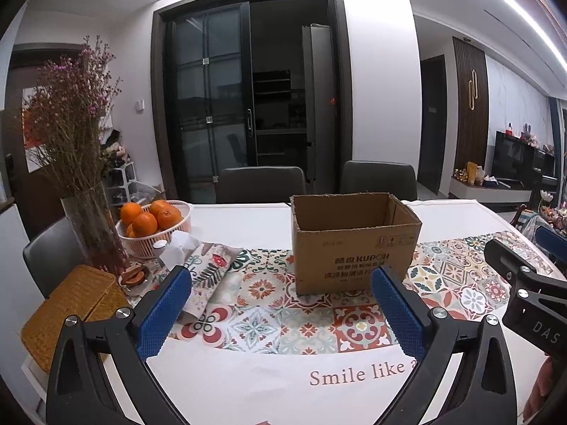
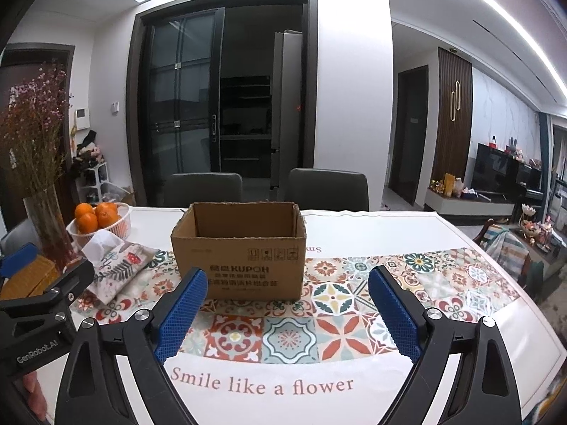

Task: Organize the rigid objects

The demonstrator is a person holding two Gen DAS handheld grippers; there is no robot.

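Note:
An open brown cardboard box (image 1: 354, 244) stands upright on the patterned table runner (image 1: 283, 318); it also shows in the right wrist view (image 2: 241, 258). Its inside is hidden from both views. My left gripper (image 1: 283, 283) is open and empty, held above the table in front of the box. My right gripper (image 2: 288, 283) is open and empty, also in front of the box, and its body shows at the right edge of the left wrist view (image 1: 524, 283).
A white basket of oranges (image 1: 152, 223), a glass vase of dried flowers (image 1: 95, 233), a fabric tissue holder (image 1: 209, 269), a small dish (image 1: 133, 278) and a woven yellow box (image 1: 67, 311) sit at the table's left. Two grey chairs (image 1: 260, 184) stand behind the table.

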